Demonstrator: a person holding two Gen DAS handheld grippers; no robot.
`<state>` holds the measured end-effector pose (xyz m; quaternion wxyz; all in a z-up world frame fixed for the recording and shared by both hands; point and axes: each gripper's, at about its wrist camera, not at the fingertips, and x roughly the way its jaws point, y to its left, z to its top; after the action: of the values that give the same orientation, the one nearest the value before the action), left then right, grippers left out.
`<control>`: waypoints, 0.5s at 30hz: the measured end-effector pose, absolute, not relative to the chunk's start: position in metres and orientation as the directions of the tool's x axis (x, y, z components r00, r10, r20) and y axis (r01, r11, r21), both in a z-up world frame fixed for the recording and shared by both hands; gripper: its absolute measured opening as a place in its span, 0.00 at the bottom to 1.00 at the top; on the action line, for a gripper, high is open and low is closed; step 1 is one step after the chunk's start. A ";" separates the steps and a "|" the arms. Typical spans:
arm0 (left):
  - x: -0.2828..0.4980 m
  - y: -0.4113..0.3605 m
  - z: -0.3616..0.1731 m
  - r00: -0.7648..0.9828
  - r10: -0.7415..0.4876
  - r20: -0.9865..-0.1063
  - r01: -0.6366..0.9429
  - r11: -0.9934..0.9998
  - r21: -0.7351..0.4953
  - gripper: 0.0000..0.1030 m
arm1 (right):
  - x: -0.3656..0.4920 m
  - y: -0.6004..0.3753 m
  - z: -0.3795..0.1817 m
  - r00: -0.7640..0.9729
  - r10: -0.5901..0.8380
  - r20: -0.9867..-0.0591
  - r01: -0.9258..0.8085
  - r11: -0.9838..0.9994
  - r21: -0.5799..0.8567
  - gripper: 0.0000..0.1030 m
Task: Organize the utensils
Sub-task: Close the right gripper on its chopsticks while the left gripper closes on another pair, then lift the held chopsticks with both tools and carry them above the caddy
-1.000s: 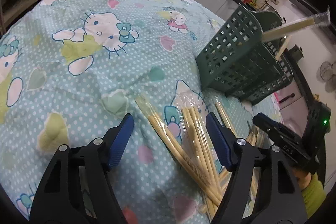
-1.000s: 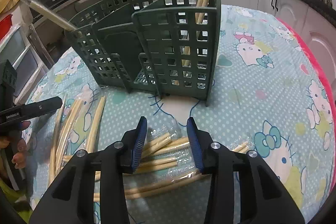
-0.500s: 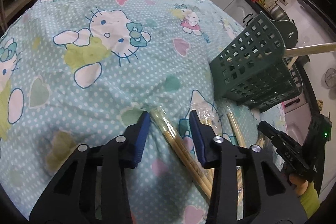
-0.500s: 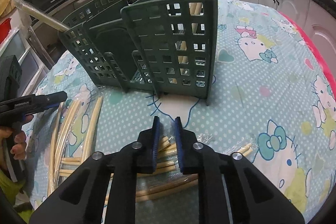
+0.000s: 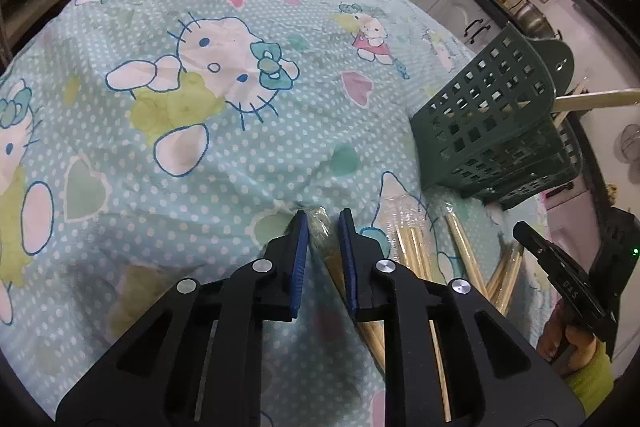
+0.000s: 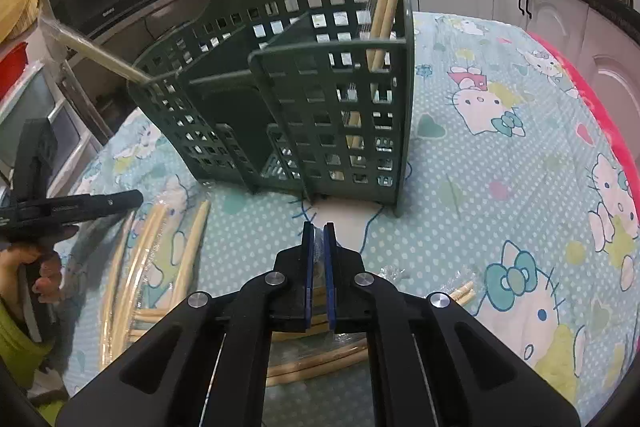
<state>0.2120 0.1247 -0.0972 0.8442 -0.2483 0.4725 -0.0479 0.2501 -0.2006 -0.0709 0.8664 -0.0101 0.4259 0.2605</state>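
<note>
Fingers (image 6: 319,247) of right gripper (image 6: 319,235) pinch crinkly plastic-wrapped chopsticks (image 6: 316,313).

Ahead of our right gripper (image 6: 319,239), the green caddy (image 6: 304,99) blocks twelve o'clock; open tablecloth (image 6: 500,163) lies toward two; wrapped chopsticks (image 6: 160,247) clutter nine o'clock beside us.

Both grippers — left gripper (image 5: 323,223), right gripper (image 6: 319,231) — are matte black plastic with blue finger pads (image 5: 301,259) and silver screws; bare-skinned hand (image 6: 42,277), lime-green sleeve (image 6: 18,341).
</note>
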 end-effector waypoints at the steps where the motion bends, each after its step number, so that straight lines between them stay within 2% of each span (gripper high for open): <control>1: 0.211 0.127 -0.098 0.552 -0.328 -0.767 -0.151 0.865 -0.479 0.10 | 0.250 -0.201 -0.069 0.503 0.444 -0.742 -0.461 0.864 0.205 0.04; 15: 0.191 0.124 -0.049 0.652 -0.376 -0.658 -0.045 0.847 -0.529 0.07 | 0.238 -0.205 -0.027 0.558 0.491 -0.669 -0.485 0.847 0.217 0.03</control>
<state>0.1909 0.1244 -0.0486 0.8712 -0.2593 0.4059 -0.0951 0.2376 -0.2047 -0.0267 0.8826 0.0035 0.3803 0.2764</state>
